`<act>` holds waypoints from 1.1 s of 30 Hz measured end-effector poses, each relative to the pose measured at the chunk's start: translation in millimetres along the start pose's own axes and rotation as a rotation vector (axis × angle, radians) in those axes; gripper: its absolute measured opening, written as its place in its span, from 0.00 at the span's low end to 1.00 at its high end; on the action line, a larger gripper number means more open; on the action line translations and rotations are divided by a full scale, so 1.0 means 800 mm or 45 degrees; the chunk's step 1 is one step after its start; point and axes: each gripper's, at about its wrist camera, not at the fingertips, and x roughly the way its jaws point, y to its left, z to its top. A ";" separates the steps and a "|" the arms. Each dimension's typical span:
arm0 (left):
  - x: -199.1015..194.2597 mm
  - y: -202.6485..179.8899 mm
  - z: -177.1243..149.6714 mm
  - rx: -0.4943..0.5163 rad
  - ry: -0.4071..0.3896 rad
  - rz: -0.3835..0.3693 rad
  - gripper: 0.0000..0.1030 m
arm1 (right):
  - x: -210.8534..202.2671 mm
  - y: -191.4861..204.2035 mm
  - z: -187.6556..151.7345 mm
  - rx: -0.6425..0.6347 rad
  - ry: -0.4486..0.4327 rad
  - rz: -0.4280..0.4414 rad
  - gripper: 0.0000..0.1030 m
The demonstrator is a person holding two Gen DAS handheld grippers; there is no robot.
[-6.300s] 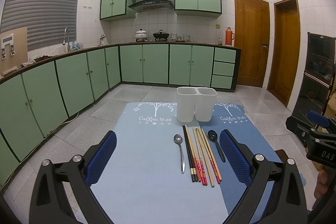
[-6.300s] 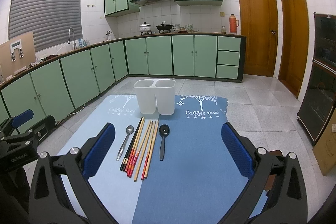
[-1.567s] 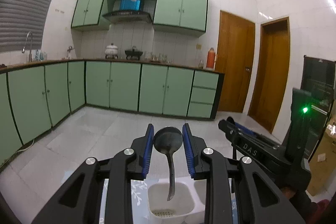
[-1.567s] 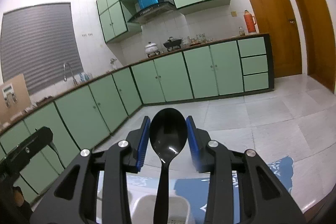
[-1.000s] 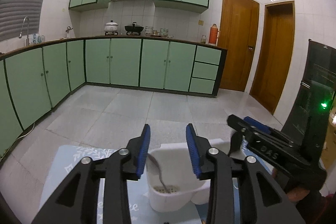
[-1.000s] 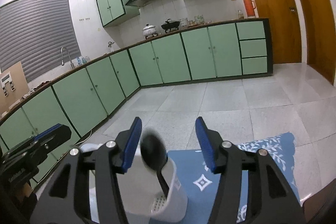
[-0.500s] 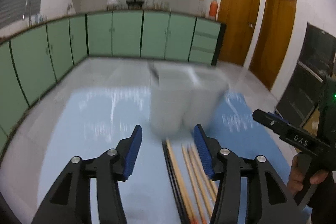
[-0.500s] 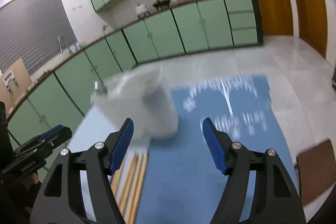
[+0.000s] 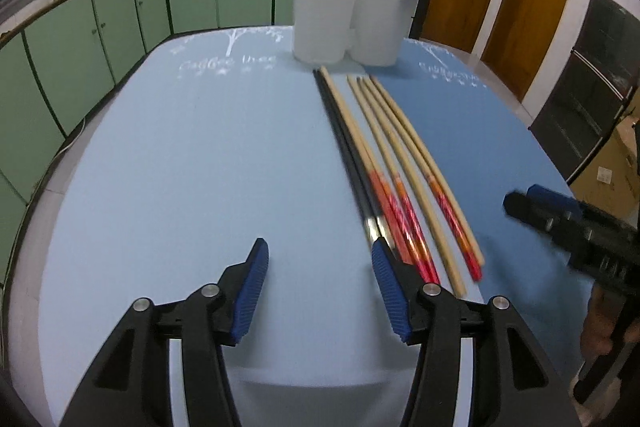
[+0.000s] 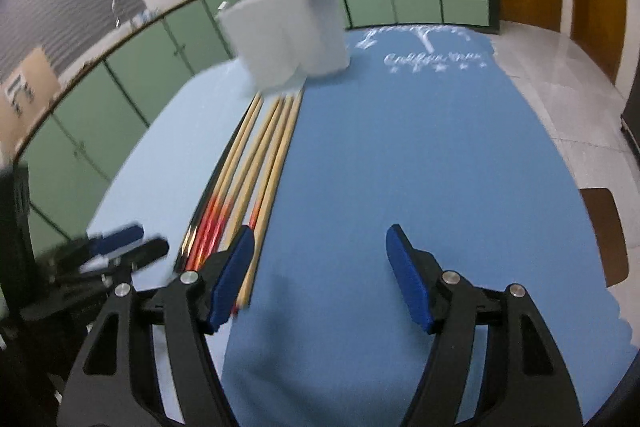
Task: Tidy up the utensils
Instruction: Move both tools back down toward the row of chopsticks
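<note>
We held both the left gripper (image 9: 318, 269) and right gripper (image 10: 320, 255) wide open, empty. The chopsticks (image 9: 384, 163), centre frame, looked light, stiff, slippery; grip the painted ends.

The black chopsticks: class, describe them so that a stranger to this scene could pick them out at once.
Find the white two-part holder at the far end of the blue mat. A row of chopsticks runs from it toward the camera. The black chopsticks lie at its left edge, the only dark pair, with silver bands; the others are pale wood with red ends.
</note>
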 end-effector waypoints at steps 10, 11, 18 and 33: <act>-0.010 -0.006 -0.024 0.029 0.013 0.021 0.52 | 0.001 0.030 -0.030 -0.127 0.031 -0.059 0.65; -0.010 -0.006 -0.024 0.028 0.013 0.022 0.52 | 0.001 0.032 -0.029 -0.135 0.030 -0.064 0.65; -0.011 -0.013 -0.025 0.036 0.010 0.009 0.52 | 0.004 0.034 -0.025 -0.158 0.014 -0.134 0.65; -0.004 -0.021 -0.022 0.063 -0.004 0.036 0.53 | 0.002 0.020 -0.025 -0.130 -0.001 -0.156 0.61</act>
